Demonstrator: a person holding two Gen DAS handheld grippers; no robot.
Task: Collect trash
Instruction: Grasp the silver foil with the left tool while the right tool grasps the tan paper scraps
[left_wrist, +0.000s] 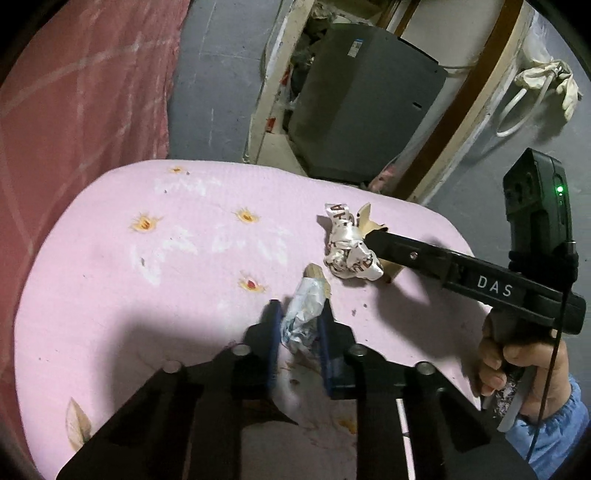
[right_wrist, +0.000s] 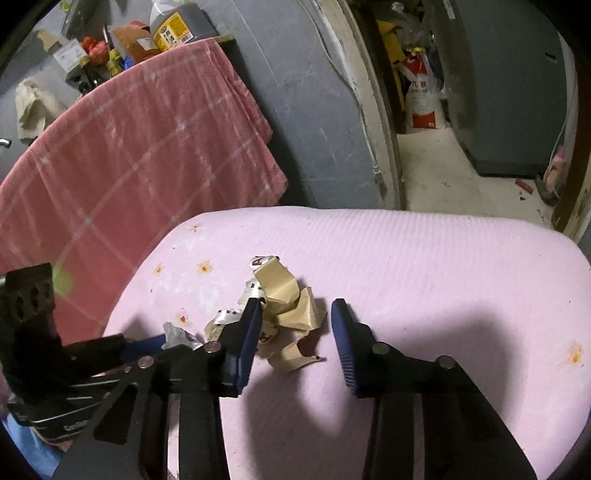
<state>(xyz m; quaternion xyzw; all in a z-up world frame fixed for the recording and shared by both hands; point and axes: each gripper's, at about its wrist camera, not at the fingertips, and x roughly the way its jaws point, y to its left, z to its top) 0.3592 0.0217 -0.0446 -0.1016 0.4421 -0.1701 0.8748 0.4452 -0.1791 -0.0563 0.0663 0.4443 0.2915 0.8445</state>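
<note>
You are working over the pink padded seat cushion (left_wrist: 155, 280), which carries everything the task needs and sits with a grey wall and a draped red checked cloth (right_wrist: 122, 162) behind it, plus a doorway onto a cluttered floor off to the far side. Judging by the layout, you are at the pick-up step for two scraps at once. The larger scrap, a crumpled wrapper of tan paper and printed white foil (right_wrist: 284, 299), lies near the middle of the cushion; your right gripper (right_wrist: 295, 336) straddles it with the blue pads (right_wrist: 343, 343) apart and not visibly pressing, so treat it as not yet clenched: one pad touches the wrapper's edge, the other stands clear on bare fabric. The smaller scrap, a crumpled white wrapper (left_wrist: 304, 314) with a tan end, sits just beside the first, nearer the front edge, and your left gripper (left_wrist: 301, 325) is clamped on it, pads against both sides. Next, I would finish closing the right jaws until the paper compresses, then lift both straight up. The cushion is soft, so pressing down risks snagging fabric. Room is open above and toward the doorway; the two tools are close together, so separate them as you rise.
</note>
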